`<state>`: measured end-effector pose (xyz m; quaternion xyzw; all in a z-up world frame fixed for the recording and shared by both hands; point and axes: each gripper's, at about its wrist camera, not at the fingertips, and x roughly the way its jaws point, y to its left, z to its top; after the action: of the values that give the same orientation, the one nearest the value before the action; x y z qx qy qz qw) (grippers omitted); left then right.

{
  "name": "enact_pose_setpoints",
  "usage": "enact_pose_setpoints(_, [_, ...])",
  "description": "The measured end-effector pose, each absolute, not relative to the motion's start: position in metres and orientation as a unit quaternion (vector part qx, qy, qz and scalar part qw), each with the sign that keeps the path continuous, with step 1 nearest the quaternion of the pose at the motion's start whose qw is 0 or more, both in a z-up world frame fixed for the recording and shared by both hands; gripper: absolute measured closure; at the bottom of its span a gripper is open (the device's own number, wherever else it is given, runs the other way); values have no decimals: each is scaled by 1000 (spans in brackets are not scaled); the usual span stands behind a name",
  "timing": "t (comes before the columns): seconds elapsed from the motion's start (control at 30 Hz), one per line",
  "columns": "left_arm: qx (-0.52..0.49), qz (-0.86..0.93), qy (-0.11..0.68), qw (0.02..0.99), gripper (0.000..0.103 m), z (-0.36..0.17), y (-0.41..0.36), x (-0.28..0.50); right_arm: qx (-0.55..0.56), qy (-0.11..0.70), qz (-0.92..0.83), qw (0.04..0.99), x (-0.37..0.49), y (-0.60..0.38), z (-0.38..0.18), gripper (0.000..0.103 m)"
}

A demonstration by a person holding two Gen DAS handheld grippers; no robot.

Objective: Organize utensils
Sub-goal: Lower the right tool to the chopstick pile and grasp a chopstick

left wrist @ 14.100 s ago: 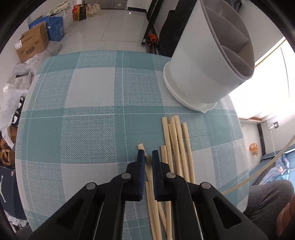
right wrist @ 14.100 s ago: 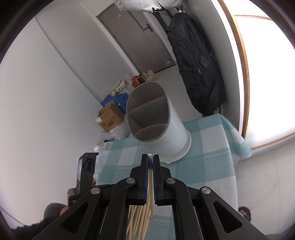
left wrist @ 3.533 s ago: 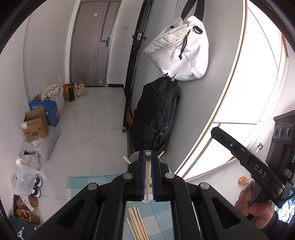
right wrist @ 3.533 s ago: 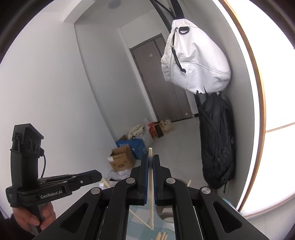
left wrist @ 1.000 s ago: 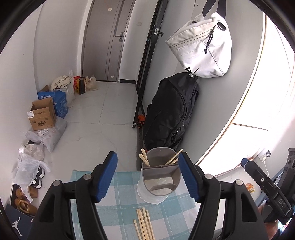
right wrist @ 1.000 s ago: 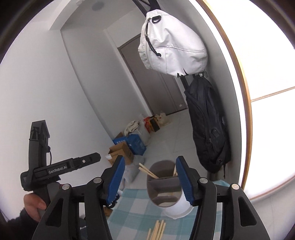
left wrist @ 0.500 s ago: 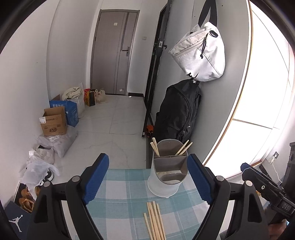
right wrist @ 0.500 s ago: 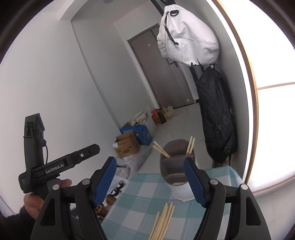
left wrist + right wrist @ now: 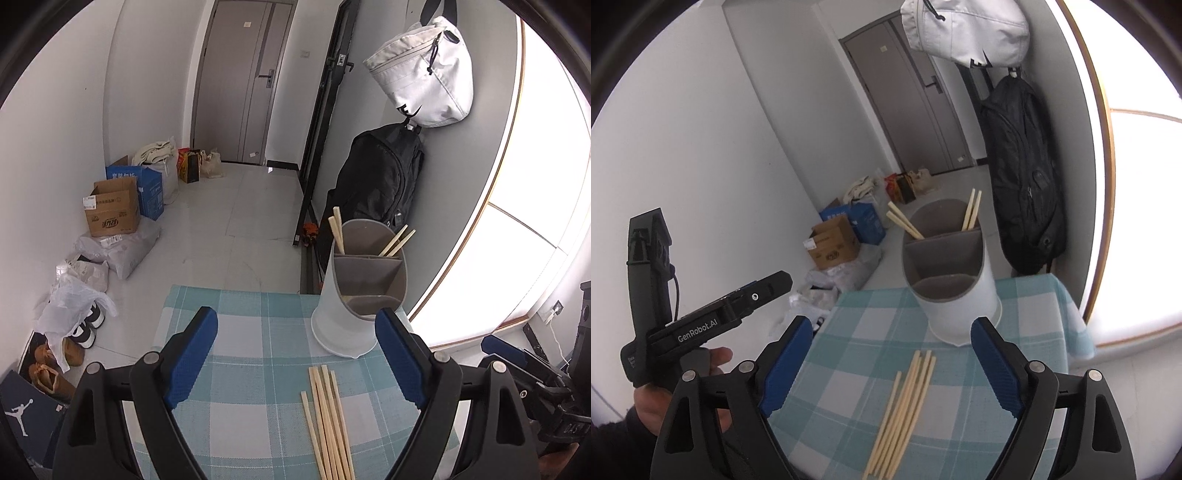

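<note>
A white utensil holder (image 9: 352,314) with grey compartments stands at the far right of the checked tablecloth (image 9: 240,406); it also shows in the right wrist view (image 9: 955,295). Several wooden chopsticks (image 9: 337,230) stick out of its back compartment, some leaning left and some right (image 9: 971,210). Several loose chopsticks (image 9: 328,417) lie side by side on the cloth in front of the holder (image 9: 903,402). My left gripper (image 9: 295,358) is open and empty, held above the table. My right gripper (image 9: 892,363) is open and empty too.
The left gripper's body shows at the left of the right wrist view (image 9: 701,321). A black backpack (image 9: 376,177) and a white bag (image 9: 424,70) hang on the wall behind the table. Cardboard boxes (image 9: 110,210), bags and shoes lie on the floor at left.
Both grippers, shut on chopsticks earlier, stand open and empty. Both have pulled back and tilted down from the holder, which now shows more chopsticks in it.
</note>
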<state>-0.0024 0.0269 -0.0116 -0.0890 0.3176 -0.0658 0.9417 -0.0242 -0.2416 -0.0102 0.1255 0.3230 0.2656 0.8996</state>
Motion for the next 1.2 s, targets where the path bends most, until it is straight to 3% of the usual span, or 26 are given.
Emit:
enact_pose_setpoints(0.33, [-109, -48, 375, 919, 19, -52, 58, 7, 74, 448, 252, 855, 12, -205, -67, 17])
enact_pose_setpoints(0.5, [-114, -44, 385, 915, 19, -54, 77, 9, 35, 510, 228, 829, 38, -187, -100, 46])
enact_pose_setpoints(0.63, [-118, -40, 392, 911, 19, -60, 84, 12, 39, 549, 214, 807, 59, -182, -127, 63])
enact_pose_setpoints(0.7, [-115, -44, 396, 910, 19, -63, 83, 14, 38, 567, 212, 795, 69, -179, -138, 80])
enact_pose_setpoints(0.73, [-115, -47, 397, 909, 19, -64, 84, 15, 32, 570, 207, 795, 72, -177, -142, 83])
enact_pose_setpoints(1.2, [-129, -48, 423, 896, 19, -71, 93, 25, -34, 561, 186, 806, 83, -158, -149, 85])
